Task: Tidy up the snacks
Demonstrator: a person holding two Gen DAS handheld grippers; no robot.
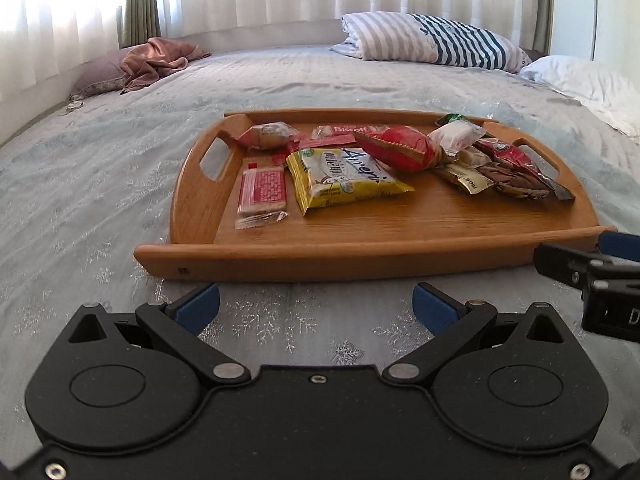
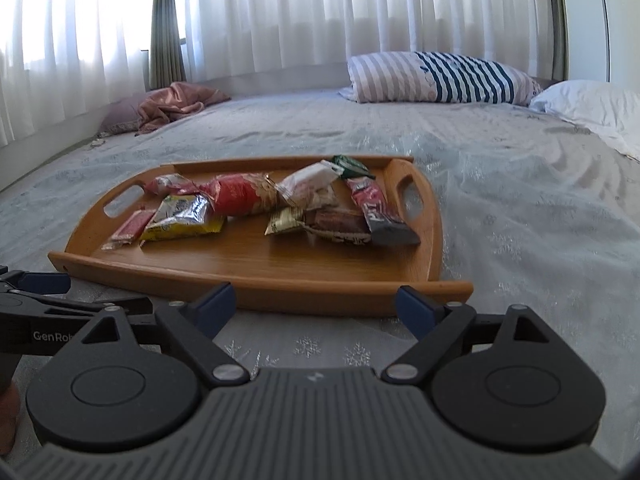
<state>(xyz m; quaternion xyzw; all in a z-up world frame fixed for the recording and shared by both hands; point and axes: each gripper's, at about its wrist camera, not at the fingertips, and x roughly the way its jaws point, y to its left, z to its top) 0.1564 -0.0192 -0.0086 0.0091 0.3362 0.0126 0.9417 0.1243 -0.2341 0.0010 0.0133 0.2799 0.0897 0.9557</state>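
Observation:
A wooden tray (image 1: 360,236) (image 2: 248,264) lies on the bed and holds several snack packets. A yellow packet (image 1: 344,178) (image 2: 180,218) and a red-white wafer (image 1: 262,192) lie at its left. A red packet (image 1: 396,148) (image 2: 236,196) lies in the middle. A white packet (image 1: 454,138), a gold packet (image 2: 286,222), a brown packet (image 2: 340,226) and a red stick packet (image 2: 374,208) are piled at the right. My left gripper (image 1: 316,306) is open and empty just short of the tray's near rim. My right gripper (image 2: 314,304) is open and empty at the same rim.
The bed has a pale snowflake cover (image 1: 100,184). A striped pillow (image 1: 432,40) and a white pillow (image 1: 584,84) lie at the far right. A pink cloth (image 1: 160,60) lies at the far left. White curtains hang behind.

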